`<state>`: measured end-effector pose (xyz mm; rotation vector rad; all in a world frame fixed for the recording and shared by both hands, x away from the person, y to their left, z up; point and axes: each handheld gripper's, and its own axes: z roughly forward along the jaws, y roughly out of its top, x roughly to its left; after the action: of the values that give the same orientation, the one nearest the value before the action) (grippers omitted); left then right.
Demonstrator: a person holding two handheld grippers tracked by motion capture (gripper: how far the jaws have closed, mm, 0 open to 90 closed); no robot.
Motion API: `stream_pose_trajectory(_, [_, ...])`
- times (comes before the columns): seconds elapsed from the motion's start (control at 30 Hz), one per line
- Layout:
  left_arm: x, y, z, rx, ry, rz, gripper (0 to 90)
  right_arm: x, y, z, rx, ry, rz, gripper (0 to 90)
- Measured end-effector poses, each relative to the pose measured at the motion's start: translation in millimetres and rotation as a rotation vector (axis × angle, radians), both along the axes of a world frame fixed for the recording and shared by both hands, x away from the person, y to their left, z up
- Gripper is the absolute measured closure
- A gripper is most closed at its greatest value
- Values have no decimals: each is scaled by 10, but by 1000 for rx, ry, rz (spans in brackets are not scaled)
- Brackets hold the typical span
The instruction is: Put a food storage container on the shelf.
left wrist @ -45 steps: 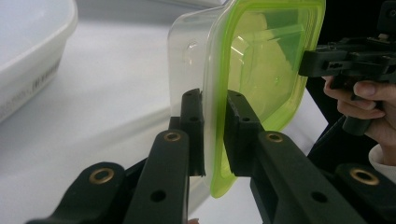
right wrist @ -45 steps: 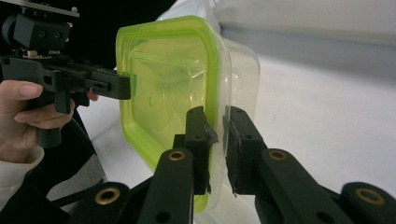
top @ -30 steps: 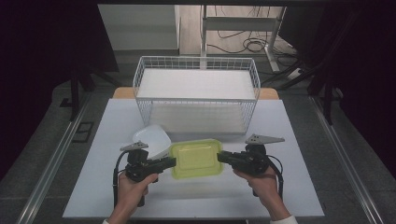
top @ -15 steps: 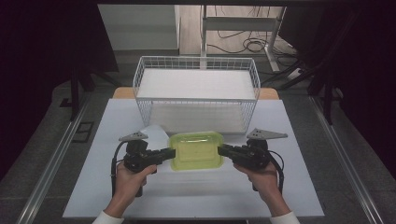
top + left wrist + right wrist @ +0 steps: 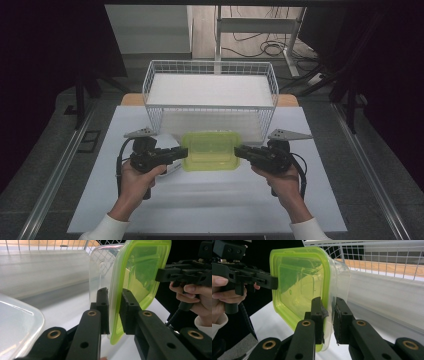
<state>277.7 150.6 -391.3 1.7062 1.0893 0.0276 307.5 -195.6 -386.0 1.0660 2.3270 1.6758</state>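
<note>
Jaws of our left gripper (image 5: 184, 152) and right gripper (image 5: 238, 151) clench the lidded container (image 5: 210, 150) at its short ends, wire basket (image 5: 210, 107) at twelve o'clock.

A white table in a dark room

The white table (image 5: 210, 200) stands on a grey floor (image 5: 45, 170), with a wooden edge (image 5: 287, 100) at its far side. Behind it, cables (image 5: 260, 47) lie near a metal frame (image 5: 260, 27); both sides are in deep shadow.
</note>
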Motion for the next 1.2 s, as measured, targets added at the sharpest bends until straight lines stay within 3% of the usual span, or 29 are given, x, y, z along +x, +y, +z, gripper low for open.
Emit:
stream_pose_trajectory(0.4, [118,-10,118,14,-13,-3,795,89,-8,53,19,-11,-16,792])
stream_pose_trajectory(0.7, [163,22,329,14,-38,-1,795,128,20,244,24,-47,-15,791])
stream_pose_trajectory(1.0, [257,59,389,-20,-40,0,795,218,45,384,29,-66,-11,792])
stream_pose_trajectory(1.2, [299,43,475,-12,-54,2,795,265,32,453,42,-75,-13,794])
